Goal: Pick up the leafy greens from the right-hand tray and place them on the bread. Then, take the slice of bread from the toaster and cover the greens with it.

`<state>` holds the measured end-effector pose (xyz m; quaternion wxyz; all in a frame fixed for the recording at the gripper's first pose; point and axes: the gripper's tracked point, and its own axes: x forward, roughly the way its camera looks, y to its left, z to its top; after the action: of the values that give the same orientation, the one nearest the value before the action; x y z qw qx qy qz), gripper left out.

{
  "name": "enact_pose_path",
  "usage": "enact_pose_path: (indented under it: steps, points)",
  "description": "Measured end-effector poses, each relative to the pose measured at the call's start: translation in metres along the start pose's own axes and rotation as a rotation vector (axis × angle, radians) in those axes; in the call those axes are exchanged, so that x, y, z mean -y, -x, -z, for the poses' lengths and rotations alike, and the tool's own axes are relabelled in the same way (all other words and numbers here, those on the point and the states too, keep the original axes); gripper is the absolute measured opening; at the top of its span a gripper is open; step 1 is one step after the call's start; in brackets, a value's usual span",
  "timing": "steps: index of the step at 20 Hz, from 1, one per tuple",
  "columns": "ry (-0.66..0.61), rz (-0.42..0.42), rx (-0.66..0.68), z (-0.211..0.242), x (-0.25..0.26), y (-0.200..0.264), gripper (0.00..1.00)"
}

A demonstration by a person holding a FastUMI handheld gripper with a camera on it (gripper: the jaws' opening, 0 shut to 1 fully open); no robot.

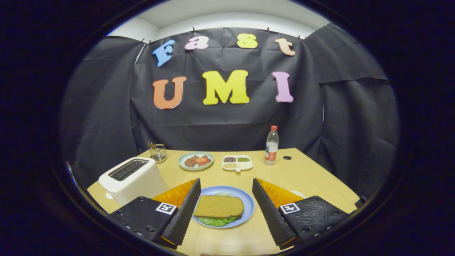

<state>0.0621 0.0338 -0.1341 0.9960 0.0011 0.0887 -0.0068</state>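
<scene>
Between the gripper's spread, empty fingers sits a blue plate, where a bread slice covers leafy greens. Beyond the fingers, the white toaster stands apart on the wooden table.

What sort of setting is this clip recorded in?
Likely a staged kitchen table in a recording booth: a toaster, a sandwich plate between the open gripper fingers, and a black cloth wall behind the table.

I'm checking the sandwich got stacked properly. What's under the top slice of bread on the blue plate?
Leafy greens stick out beneath the bread slice at its near edge, on the blue plate. Anything deeper, including a lower slice, is covered. The open gripper has its fingers either side of the plate.
</scene>
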Motion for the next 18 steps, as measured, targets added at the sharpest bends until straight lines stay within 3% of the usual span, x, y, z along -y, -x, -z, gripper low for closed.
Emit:
enact_pose_path:
  steps: [3, 10, 18]
  points:
    - [0.012, 0.003, 0.082, -0.026, -0.009, 0.043, 0.95]
    - [0.044, -0.009, 0.176, -0.037, -0.037, 0.115, 0.94]
    - [0.025, -0.033, 0.182, -0.021, -0.053, 0.141, 0.95]
